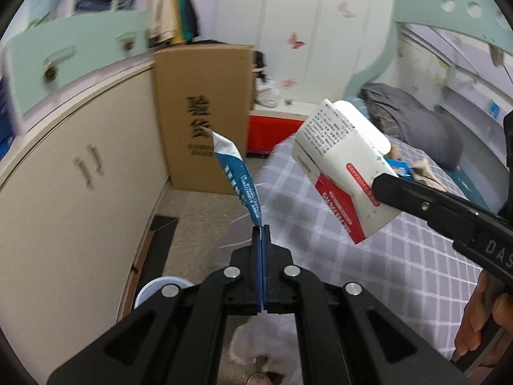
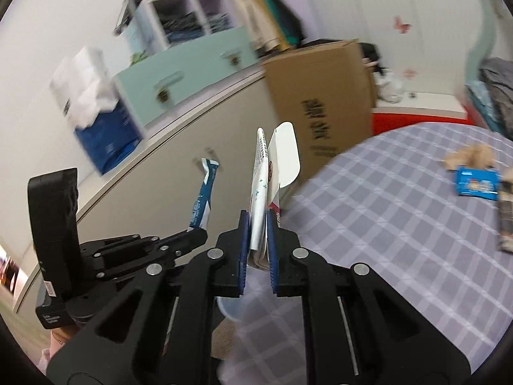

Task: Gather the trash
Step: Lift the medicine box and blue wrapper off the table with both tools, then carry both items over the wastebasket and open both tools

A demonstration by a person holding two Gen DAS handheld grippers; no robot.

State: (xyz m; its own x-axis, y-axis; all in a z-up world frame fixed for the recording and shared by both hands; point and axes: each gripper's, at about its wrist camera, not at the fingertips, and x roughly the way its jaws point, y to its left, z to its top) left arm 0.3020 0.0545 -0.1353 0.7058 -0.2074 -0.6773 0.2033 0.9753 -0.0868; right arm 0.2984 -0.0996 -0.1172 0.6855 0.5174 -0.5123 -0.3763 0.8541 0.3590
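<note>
I'm gripping the blue wrapper (image 1: pixel 235 178) in my left gripper (image 1: pixel 262 227), the flattened carton (image 2: pixel 261 192) in my right gripper (image 2: pixel 258 221); both are sticking up; the pale bin (image 2: pixel 239 309) is lying directly below the right gripper.

Bed (image 2: pixel 400 224) with lilac-grey checked cover. On it, far right: blue wrapper (image 2: pixel 476 184), crumpled brown paper (image 2: pixel 471 155), dark packet (image 2: pixel 506 221). Grey bedding (image 1: pixel 413 122) bundled at far end.

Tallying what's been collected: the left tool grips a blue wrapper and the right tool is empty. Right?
Not quite. The left tool does grip the blue wrapper, but the right tool is shut on a white and red carton, as the right wrist view shows.
</note>
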